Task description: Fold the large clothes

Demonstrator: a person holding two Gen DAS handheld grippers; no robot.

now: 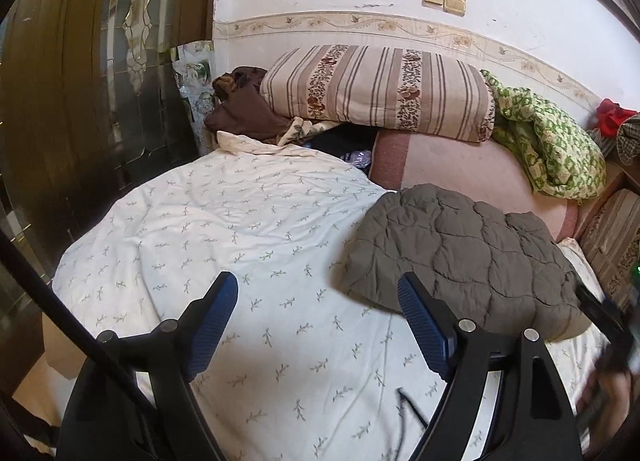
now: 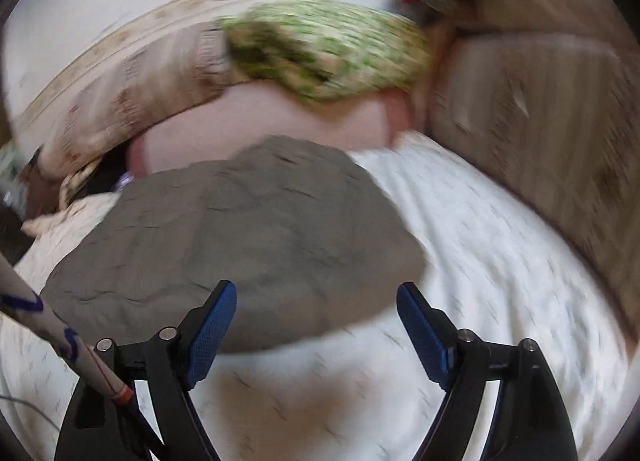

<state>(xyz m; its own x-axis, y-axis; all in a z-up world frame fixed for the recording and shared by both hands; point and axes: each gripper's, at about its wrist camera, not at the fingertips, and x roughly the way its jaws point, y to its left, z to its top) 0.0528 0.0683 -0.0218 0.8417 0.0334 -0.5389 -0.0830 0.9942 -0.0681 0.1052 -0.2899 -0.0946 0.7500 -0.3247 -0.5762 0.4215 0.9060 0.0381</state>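
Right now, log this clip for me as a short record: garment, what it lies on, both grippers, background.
garment: grey quilted jacket, folded into a compact bundle
surface: white bedspread with a leaf print
left gripper: jaws open, nothing between them, off the jacket
right gripper: jaws open, nothing held
background: striped quilt and green blanket by the wall
image quality: right wrist view blurred

Soft even daylight was seen in both views, the left wrist view was rendered sharp, glare was caught on the dark glazed door point(image 1: 100, 73), the right wrist view was smeared by motion blur, edges were bent and darkened by fisheye distortion.
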